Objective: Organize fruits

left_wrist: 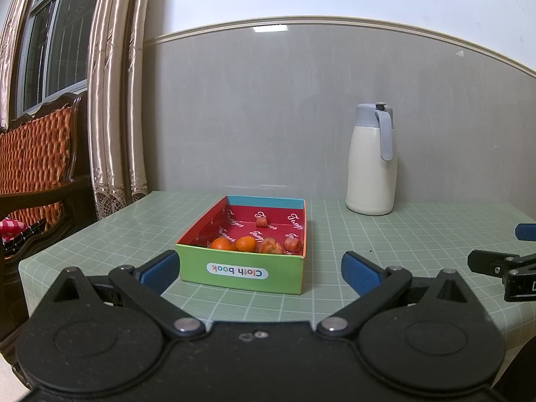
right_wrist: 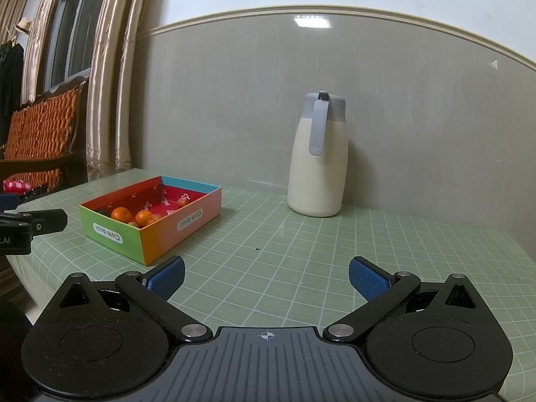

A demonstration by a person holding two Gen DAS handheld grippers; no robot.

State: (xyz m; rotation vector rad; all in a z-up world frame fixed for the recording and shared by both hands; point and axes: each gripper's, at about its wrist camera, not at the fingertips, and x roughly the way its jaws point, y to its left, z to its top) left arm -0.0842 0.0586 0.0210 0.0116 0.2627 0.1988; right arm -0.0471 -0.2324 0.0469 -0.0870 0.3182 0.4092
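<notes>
Left wrist view: both grippers, left (left_wrist: 259,269) and right (right_wrist: 266,276), gape wide, empty. Reaching in carelessly could shove the light box (left_wrist: 241,273) or bruise the fruit (left_wrist: 246,244).

A pale green mat with a white grid (right_wrist: 301,251) carries a cardboard box with green front, orange side, blue back rim and red script-patterned lining (left_wrist: 242,273), two orange tangerines (left_wrist: 234,244), and a cream flask with grey-blue lid and handle (left_wrist: 370,164).
</notes>
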